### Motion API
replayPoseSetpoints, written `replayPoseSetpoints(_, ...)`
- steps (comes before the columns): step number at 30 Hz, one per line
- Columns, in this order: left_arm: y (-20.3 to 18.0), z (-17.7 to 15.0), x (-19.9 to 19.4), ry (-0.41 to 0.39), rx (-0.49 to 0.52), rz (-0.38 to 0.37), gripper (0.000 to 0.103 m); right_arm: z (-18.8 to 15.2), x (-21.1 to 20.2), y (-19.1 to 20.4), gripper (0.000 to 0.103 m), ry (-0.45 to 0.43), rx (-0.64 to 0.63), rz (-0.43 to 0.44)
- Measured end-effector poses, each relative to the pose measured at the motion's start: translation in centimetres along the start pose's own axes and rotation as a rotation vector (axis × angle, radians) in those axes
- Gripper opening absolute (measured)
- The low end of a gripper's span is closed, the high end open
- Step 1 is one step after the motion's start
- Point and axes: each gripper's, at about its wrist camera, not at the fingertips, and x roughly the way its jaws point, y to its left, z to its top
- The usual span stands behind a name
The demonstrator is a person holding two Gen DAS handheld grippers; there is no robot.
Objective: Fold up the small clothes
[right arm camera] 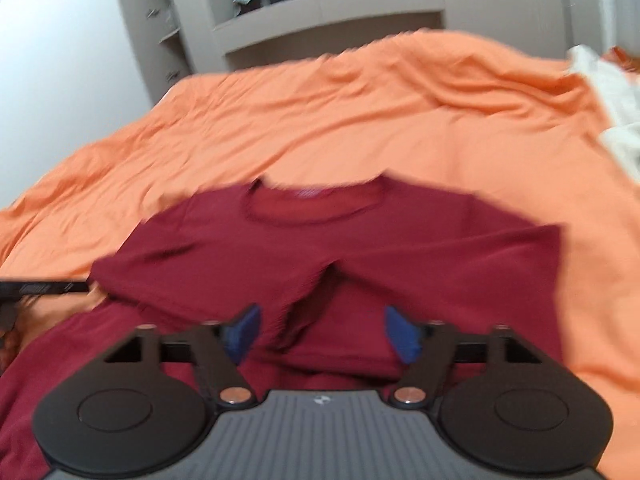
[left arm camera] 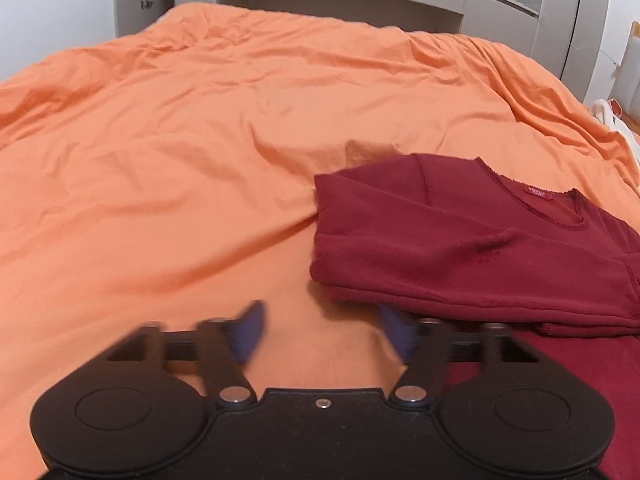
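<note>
Garment: a dark red top (right arm camera: pixel 320 248) is lying on the orange bedcover (right arm camera: pixel 360 120), neckline facing away, both sleeves folded in across the front.
Right gripper (right arm camera: pixel 322 330): its blue pads (right arm camera: pixel 402 334) are standing wide apart above the folded sleeves, gripping nothing.
Left edge: a black device (right arm camera: pixel 40 289) is poking in beside the top.
Far right: white cloth (right arm camera: pixel 612 108) is lying on the bedcover.
Sharpness: everything is blurring.

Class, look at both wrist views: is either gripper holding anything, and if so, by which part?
Nothing is held. The left gripper has open jaws over the orange bed sheet; the right gripper has open jaws above the dark red long-sleeved top, not pressing it.
</note>
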Motion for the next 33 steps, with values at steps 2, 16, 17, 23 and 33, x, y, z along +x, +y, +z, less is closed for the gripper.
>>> replayPoseSetpoints(2,-0.2,-0.1,-1.0,-0.025,-0.005,0.025,0.089,0.4,-1.3,-1.9,0.092,-0.042,0.04,-0.051)
replayPoseSetpoints(16,-10.7,2.0,-3.0,-0.151,0.09,-0.175,0.102,-0.2,-1.6,-13.2,0.079,-0.13,0.357,-0.193)
replayPoseSetpoints(17,-12.0,1.9,-2.8,-0.15,0.111,-0.197,0.102,-0.2,-1.3,-13.4,0.078,-0.133,0.358,-0.19)
replayPoseSetpoints(23,-19.6,0.9,0.0,-0.104,0.264,-0.293,0.102,-0.1,1.0,-15.1,0.055,-0.141,0.4,-0.155)
replayPoseSetpoints(33,-22.4,-1.5,4.3,0.04,0.35,-0.267,0.102,0.7,1.4,-15.2,0.007,-0.216,0.314,-0.166)
